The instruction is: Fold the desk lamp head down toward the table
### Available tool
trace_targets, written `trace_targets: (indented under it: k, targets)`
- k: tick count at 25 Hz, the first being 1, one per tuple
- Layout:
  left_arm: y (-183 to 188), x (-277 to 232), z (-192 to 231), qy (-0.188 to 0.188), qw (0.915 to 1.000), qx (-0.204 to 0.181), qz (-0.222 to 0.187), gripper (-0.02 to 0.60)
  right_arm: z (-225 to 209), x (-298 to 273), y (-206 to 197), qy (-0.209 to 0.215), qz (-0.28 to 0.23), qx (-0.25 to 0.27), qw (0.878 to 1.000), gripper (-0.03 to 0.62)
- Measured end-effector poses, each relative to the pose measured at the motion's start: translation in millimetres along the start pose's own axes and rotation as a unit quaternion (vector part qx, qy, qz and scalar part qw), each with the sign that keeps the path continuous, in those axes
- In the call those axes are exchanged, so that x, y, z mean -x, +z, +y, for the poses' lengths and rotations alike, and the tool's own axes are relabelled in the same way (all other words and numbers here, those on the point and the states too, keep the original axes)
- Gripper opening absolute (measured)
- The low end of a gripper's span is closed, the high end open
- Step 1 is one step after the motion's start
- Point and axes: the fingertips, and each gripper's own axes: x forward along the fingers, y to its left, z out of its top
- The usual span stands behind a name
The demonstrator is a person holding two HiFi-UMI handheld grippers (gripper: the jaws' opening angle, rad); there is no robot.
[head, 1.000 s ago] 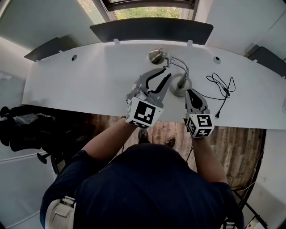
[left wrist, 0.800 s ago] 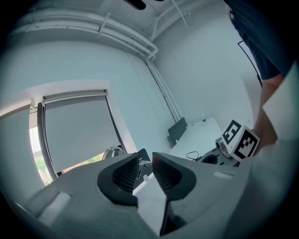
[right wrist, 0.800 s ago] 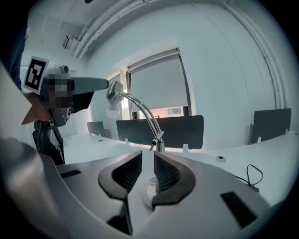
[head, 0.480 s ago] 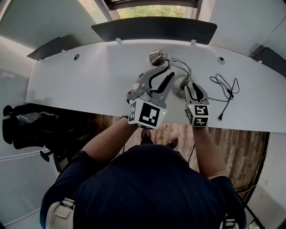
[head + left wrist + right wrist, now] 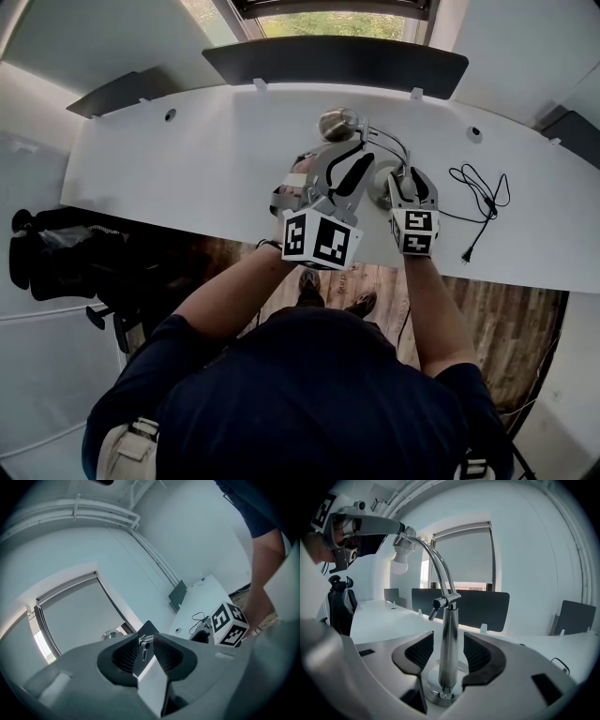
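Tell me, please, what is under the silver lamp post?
Its round metal base, standing on the white table. The right gripper, whose jaws have just been opening around the post, covers the base's sides. What is beneath the base cannot be seen.

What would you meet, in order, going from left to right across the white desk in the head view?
cable hole → left gripper → right gripper → black cable. The lamp overlaps the grippers, so it is left out.
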Motion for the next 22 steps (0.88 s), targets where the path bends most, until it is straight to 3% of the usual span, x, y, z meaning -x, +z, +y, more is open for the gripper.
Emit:
trace_targets:
  k: [6, 9, 22]
  targets:
    - [-4.7, -6.7, 1.4, 0.016, 0.9998, -0.013, 0.0, 0.072, -0.6, -14.9, 5.3, -0.003, -0.012, -0.001, 1.0, 0.189]
    - [-4.6, -5.9, 2.0, 0.021, 0.9997, -0.009, -0.008, 0.058, -4.0, -17.4, 7.5, -0.009, -0.017, -0.01, 1.0, 0.132]
    - [-5.9, -4.8, 4.8, 0.024, 0.9983, 0.044, -0.03, 0.054, -4.3, -18.2, 7.2, 0.002, -0.017, -0.016, 1.0, 0.129]
